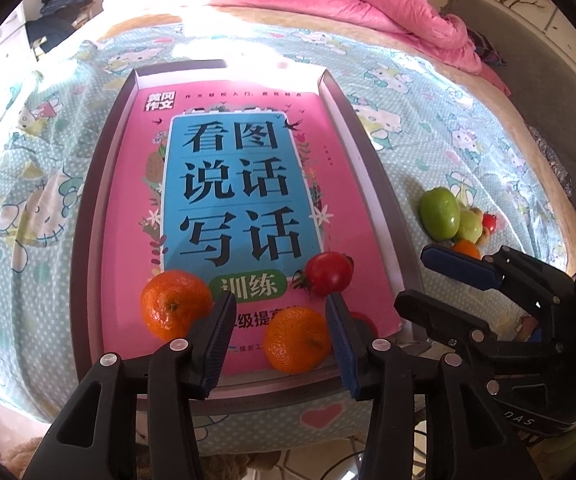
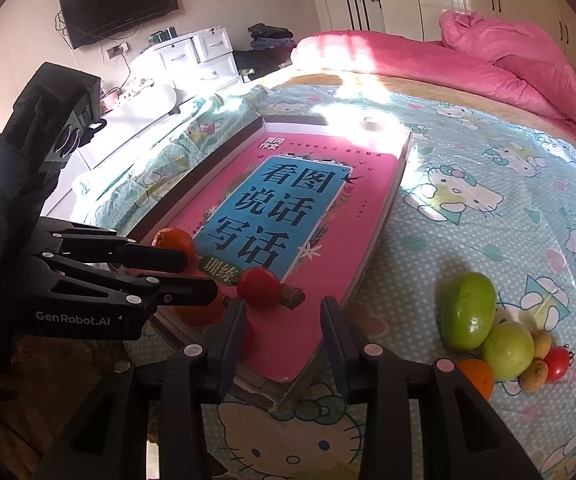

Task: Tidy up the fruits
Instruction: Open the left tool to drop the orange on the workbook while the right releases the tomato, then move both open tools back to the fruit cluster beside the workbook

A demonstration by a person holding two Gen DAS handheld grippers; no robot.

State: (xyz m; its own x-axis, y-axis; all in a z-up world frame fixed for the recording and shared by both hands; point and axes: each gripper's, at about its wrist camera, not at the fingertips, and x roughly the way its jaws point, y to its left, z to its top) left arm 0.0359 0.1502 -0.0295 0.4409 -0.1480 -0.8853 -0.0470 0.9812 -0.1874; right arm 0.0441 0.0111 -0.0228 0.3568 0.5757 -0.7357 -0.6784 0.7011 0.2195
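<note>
The left gripper [image 1: 280, 340] hangs over the near end of the tray [image 1: 88, 240], its jaws parted and empty. An orange [image 1: 294, 340] lies on the book [image 1: 240, 208] between the fingers, close to the right pad, though contact is hard to judge. A second orange [image 1: 172, 304] sits just left of the left finger, free of it.

The right gripper [image 2: 284, 340] also stands released, jaws apart over the tray's near right corner, gripping nothing. A red tomato [image 2: 248, 336] sits against the inside of its left finger, half hidden; whether they touch I cannot tell. Just beyond the fingertips another tomato [image 2: 258, 286] rests on the book.

Farther on, the pink book fills most of the tray, which lies on the patterned sheet [image 2: 488, 208].

To the right of the tray, on the sheet, the other fruit sits in a cluster: a large green fruit [image 2: 470, 310], a smaller green one [image 2: 508, 350], an orange [image 2: 478, 376], a small tomato [image 2: 558, 364] and two small brownish fruits, all touching or nearly so.

At the far end lies a pink quilt [image 2: 508, 64].
</note>
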